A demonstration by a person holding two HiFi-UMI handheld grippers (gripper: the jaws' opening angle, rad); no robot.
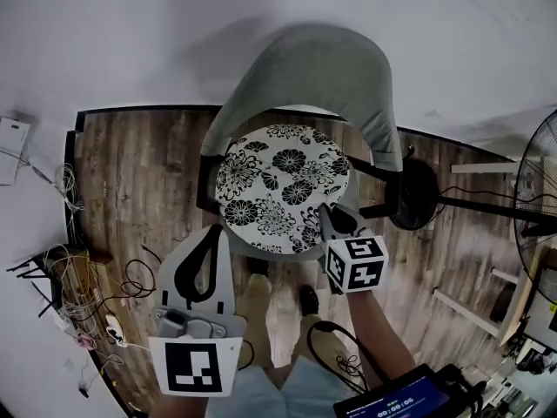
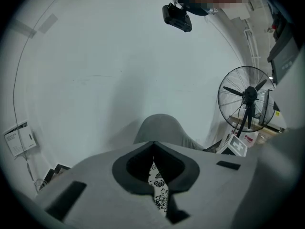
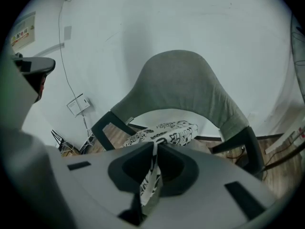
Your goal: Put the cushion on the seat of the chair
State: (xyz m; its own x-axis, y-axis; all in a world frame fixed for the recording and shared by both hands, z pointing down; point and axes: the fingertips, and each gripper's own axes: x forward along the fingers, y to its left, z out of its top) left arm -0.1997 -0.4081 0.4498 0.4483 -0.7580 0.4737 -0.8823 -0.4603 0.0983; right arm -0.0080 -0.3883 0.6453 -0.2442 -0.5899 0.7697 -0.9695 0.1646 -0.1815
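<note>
**On the chair seat: floral cushion gripped at both near edges**

At the cushion's near left edge, the left gripper [image 1: 215, 231] has its jaws pressed together on the rim. The cushion [image 1: 283, 185] is round and white, printed with bold black flowers. It lies on the seat of the grey, curve-backed chair [image 1: 305, 68]. At its near right edge, the right gripper [image 1: 325, 209] pinches a fold of the patterned fabric between its jaws.

Probably a room in a home: plank floor [image 1: 139, 181], bare white wall [image 1: 130, 33], standing fan [image 2: 246, 99], tangled cables [image 1: 74, 290].
</note>
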